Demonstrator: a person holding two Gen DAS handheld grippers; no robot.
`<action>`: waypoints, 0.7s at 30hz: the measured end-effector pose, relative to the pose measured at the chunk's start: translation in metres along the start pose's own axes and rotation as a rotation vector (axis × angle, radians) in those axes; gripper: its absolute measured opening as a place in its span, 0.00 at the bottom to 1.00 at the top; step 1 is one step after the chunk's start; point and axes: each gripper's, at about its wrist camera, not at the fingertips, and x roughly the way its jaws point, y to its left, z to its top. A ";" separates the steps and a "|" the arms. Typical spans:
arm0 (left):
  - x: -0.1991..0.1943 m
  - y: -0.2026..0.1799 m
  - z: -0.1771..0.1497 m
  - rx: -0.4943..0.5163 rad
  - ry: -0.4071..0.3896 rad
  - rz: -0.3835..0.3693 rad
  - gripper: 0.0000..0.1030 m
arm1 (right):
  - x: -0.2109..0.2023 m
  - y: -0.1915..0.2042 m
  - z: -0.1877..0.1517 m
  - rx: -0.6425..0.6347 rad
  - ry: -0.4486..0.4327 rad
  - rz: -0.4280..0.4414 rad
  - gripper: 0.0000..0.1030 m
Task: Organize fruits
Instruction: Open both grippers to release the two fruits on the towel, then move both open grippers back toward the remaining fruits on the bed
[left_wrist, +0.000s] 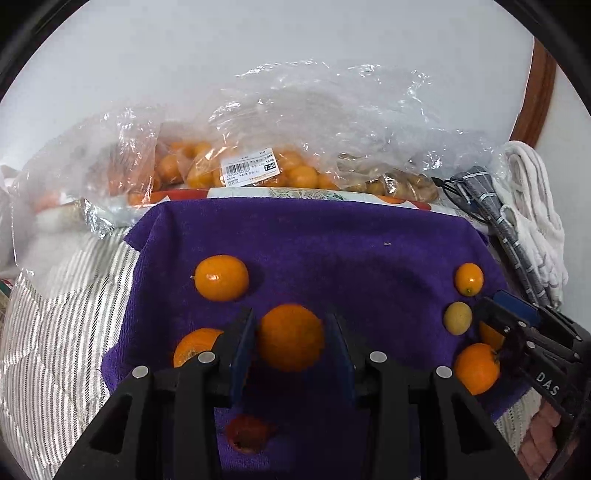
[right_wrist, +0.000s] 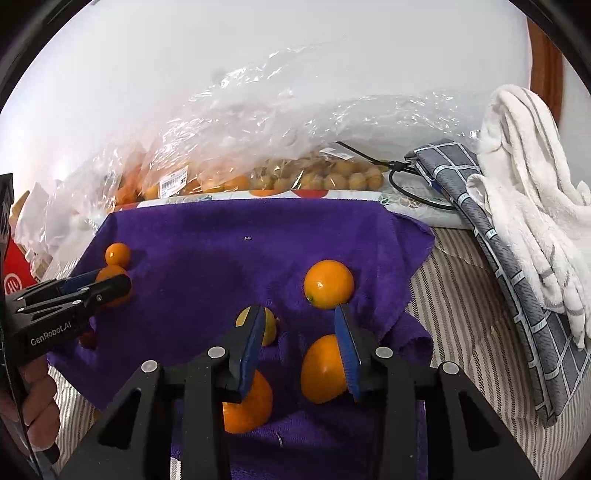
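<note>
Purple towel (left_wrist: 332, 240) filled the middle of your left wrist view, spread over a striped quilt (left_wrist: 66, 314). Your left gripper (left_wrist: 290, 339) had its blue pads closed against both sides of a large orange (left_wrist: 290, 338), a moderate gap wide and full of fruit. Another orange (left_wrist: 221, 277) lay up and to the left, one more (left_wrist: 194, 347) sat half hidden behind the left finger, and a reddish fruit (left_wrist: 249, 432) showed below the jaws. At the right edge your right gripper (left_wrist: 491, 321) reached in among a small orange kumquat (left_wrist: 469, 278), a yellowish one (left_wrist: 457, 318) and an orange (left_wrist: 476, 368). Clear plastic bags (left_wrist: 295, 140) of fruit, with a price label (left_wrist: 249, 168), lined the towel's far edge, crowding that side.

From your right wrist view, your right gripper (right_wrist: 301, 334) stood part open with nothing between its fingers, only towel (right_wrist: 221, 240). The yellowish kumquat (right_wrist: 271, 326) peeked from behind the left finger, an orange (right_wrist: 321, 373) touched the right finger's inner side, one orange (right_wrist: 255, 406) lay beneath the left finger, and another (right_wrist: 328, 283) sat just beyond the tips. Your left gripper (right_wrist: 110, 286) held its orange (right_wrist: 110, 275) at the left, a small kumquat (right_wrist: 118, 254) just behind it. A grey checked cloth (right_wrist: 517, 295), a white towel (right_wrist: 535, 203) and a black cable (right_wrist: 406, 184) lay to the right.
</note>
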 end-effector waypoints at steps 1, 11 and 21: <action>-0.002 0.000 0.001 -0.003 0.011 -0.010 0.38 | -0.001 0.000 0.000 0.001 -0.006 -0.001 0.38; -0.066 -0.007 -0.012 0.041 -0.080 -0.014 0.41 | -0.044 0.012 -0.003 0.011 -0.058 0.042 0.38; -0.122 0.009 -0.073 -0.026 -0.099 0.002 0.44 | -0.097 0.033 -0.049 -0.017 -0.079 0.034 0.40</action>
